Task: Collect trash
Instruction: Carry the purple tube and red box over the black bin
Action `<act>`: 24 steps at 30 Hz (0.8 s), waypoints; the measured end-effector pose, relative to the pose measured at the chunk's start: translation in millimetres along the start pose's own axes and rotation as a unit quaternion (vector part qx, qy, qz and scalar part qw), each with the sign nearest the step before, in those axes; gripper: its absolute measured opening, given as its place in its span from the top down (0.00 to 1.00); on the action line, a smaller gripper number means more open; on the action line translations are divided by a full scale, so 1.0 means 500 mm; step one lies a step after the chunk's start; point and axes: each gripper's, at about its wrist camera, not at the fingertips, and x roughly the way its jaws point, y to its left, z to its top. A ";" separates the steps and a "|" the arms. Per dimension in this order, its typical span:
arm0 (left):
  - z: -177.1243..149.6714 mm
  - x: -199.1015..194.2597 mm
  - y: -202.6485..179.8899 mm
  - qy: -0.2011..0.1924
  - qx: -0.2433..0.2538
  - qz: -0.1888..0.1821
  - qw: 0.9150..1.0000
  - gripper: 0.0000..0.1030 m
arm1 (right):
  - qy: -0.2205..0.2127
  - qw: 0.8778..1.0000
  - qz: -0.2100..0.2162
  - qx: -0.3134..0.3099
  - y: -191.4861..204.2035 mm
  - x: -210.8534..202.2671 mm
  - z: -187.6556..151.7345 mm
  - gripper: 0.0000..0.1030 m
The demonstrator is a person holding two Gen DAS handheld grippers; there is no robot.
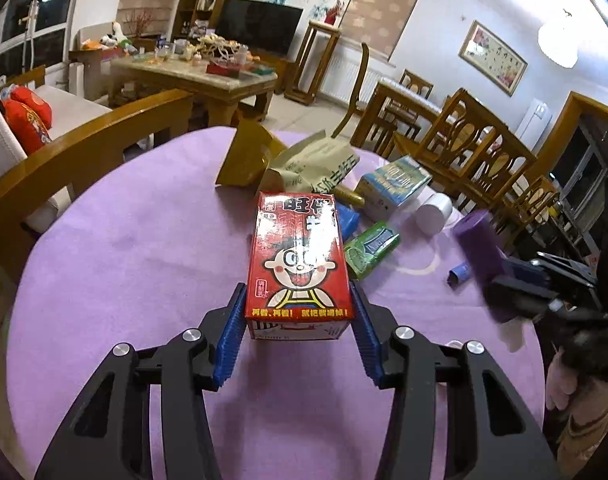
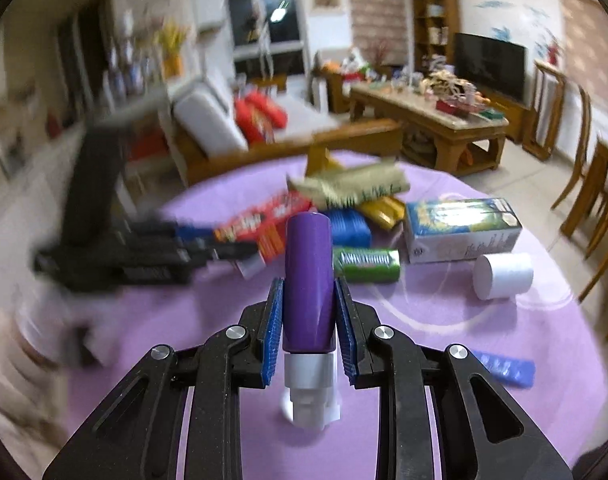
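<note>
My left gripper (image 1: pixel 298 292) is shut on a red drink carton with a cartoon face (image 1: pixel 298 264); both blue pads press its sides near the bottom end. In the right wrist view the same carton (image 2: pixel 260 224) shows blurred in that gripper (image 2: pixel 224 246). My right gripper (image 2: pixel 309 282) is shut on a purple bottle (image 2: pixel 308 280) with a white cap end towards the camera. From the left wrist view the bottle (image 1: pixel 480 240) sticks out of the blurred right gripper (image 1: pixel 544 292). More trash lies on the purple tablecloth (image 1: pixel 144 240): a green packet (image 2: pixel 366 265) and a blue-and-white carton (image 2: pixel 464 228).
A white roll (image 2: pixel 504 276), a blue wrapper (image 2: pixel 504 368), a blue packet (image 2: pixel 350 226), a gold packet (image 2: pixel 380 208) and a crumpled brown paper bag (image 1: pixel 316 164) lie on the round table. Wooden chairs (image 1: pixel 464 148) ring it. A gloved hand (image 1: pixel 560 376) shows at the right.
</note>
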 end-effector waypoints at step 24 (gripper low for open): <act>0.003 -0.119 -0.270 -0.115 0.094 -0.105 0.983 0.53 | -0.226 0.953 -0.019 0.198 -0.119 -0.380 -0.135 0.75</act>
